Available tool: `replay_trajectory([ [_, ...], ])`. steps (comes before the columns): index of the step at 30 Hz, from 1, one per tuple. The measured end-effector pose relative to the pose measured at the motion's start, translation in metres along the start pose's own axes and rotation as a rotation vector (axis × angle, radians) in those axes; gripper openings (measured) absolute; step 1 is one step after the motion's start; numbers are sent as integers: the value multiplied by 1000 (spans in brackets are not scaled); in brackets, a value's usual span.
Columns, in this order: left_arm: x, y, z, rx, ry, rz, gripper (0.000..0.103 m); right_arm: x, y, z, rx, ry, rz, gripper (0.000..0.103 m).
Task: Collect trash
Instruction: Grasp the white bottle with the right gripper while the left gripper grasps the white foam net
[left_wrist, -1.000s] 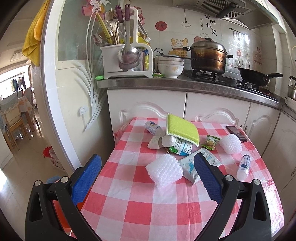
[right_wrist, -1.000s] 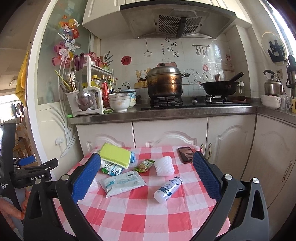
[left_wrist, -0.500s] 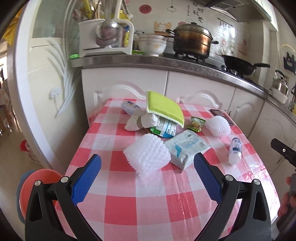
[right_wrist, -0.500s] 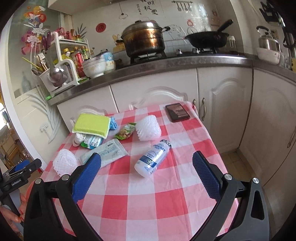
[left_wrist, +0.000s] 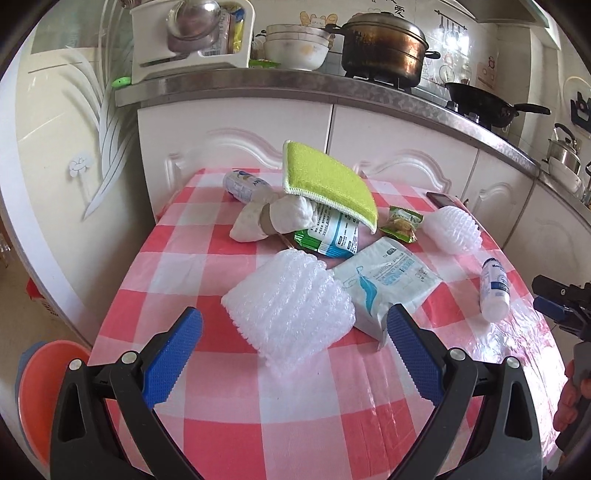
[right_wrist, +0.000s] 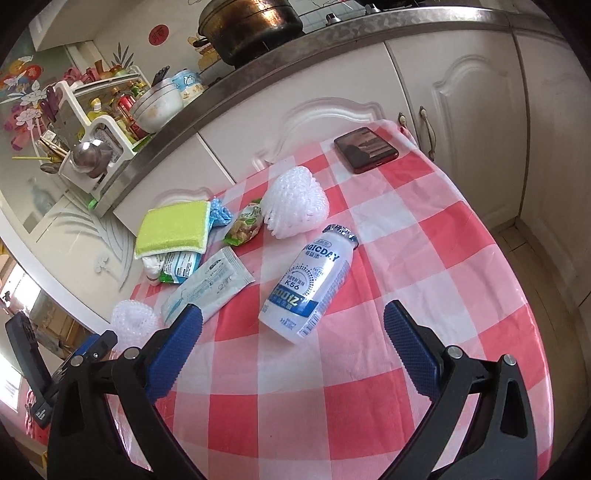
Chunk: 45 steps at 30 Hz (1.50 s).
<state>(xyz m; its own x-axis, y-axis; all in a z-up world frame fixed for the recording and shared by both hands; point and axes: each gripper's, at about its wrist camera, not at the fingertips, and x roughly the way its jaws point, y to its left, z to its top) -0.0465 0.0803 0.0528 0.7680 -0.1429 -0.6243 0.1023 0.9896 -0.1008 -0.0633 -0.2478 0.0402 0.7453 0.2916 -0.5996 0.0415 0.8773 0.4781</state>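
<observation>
Trash lies on a red-checked table (left_wrist: 280, 424). My left gripper (left_wrist: 293, 328) is open and empty just short of a white foam net (left_wrist: 291, 308). Behind it lie a wet-wipe pack (left_wrist: 388, 286), a green-blue wrapper (left_wrist: 328, 236), a snack packet (left_wrist: 400, 223), a second foam net (left_wrist: 452, 229) and two small bottles (left_wrist: 494, 288) (left_wrist: 245, 184). My right gripper (right_wrist: 291, 328) is open and empty just short of a lying white-blue bottle (right_wrist: 308, 290). The second foam net (right_wrist: 297, 203), snack packet (right_wrist: 245, 223) and wipe pack (right_wrist: 207, 286) lie beyond it.
A green sponge (left_wrist: 328, 181) leans on a white cloth bundle (left_wrist: 273, 218). A phone (right_wrist: 365, 149) lies at the table's far corner. An orange basin (left_wrist: 40, 398) sits on the floor at left. White cabinets (left_wrist: 236, 125) and a counter with pots stand behind the table.
Both grippers have moved forward and tilted down over the table. The foam net now lies close to the left fingers and the bottle close to the right fingers. Both stayed open.
</observation>
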Motion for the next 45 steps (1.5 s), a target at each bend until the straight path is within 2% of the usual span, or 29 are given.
replay_trajectory([
  [2, 7, 2, 1, -14, 14, -1, 98, 10, -3, 6, 24, 13, -1, 97],
  [4, 13, 5, 3, -37, 24, -11, 98, 20, -9, 10, 63, 32, 1, 88],
  [5, 15, 6, 3, -49, 25, -17, 98, 25, -11, 12, 82, 41, 7, 77],
  [6, 17, 7, 4, -58, 27, -21, 98, 29, -12, 13, 92, 49, 9, 73],
  [10, 22, 12, 5, -84, 26, -24, 96, 41, -12, 15, 99, 68, -6, 72],
  [11, 25, 14, 5, -90, 30, -25, 89, 43, -10, 15, 92, 74, -10, 72],
  [12, 27, 16, 5, -99, 40, -27, 73, 46, -9, 14, 82, 79, -19, 72],
  [14, 31, 21, 5, -131, 55, -51, 72, 50, -4, 12, 66, 88, -34, 70],
  [18, 31, 26, 3, -166, 44, -84, 59, 53, -1, 9, 40, 94, -44, 55],
  [21, 30, 29, 2, -191, 54, -107, 53, 54, 3, 7, 19, 92, -40, 51],
  [27, 21, 33, -1, -210, 48, -108, 43, 52, 9, -2, -3, 94, 5, 48],
  [34, -5, 43, -5, -211, 14, -116, 41, 41, 18, -11, 29, 110, 119, 47],
  [38, -24, 55, -8, -219, -10, -106, 41, 34, 42, -15, -21, 119, 168, 47],
  [40, -33, 64, -10, -225, -22, -88, 41, 32, 56, -18, -36, 130, 221, 47],
  [45, -59, 99, -21, -238, -45, -5, 41, 37, 107, -31, -130, 188, 314, 47],
])
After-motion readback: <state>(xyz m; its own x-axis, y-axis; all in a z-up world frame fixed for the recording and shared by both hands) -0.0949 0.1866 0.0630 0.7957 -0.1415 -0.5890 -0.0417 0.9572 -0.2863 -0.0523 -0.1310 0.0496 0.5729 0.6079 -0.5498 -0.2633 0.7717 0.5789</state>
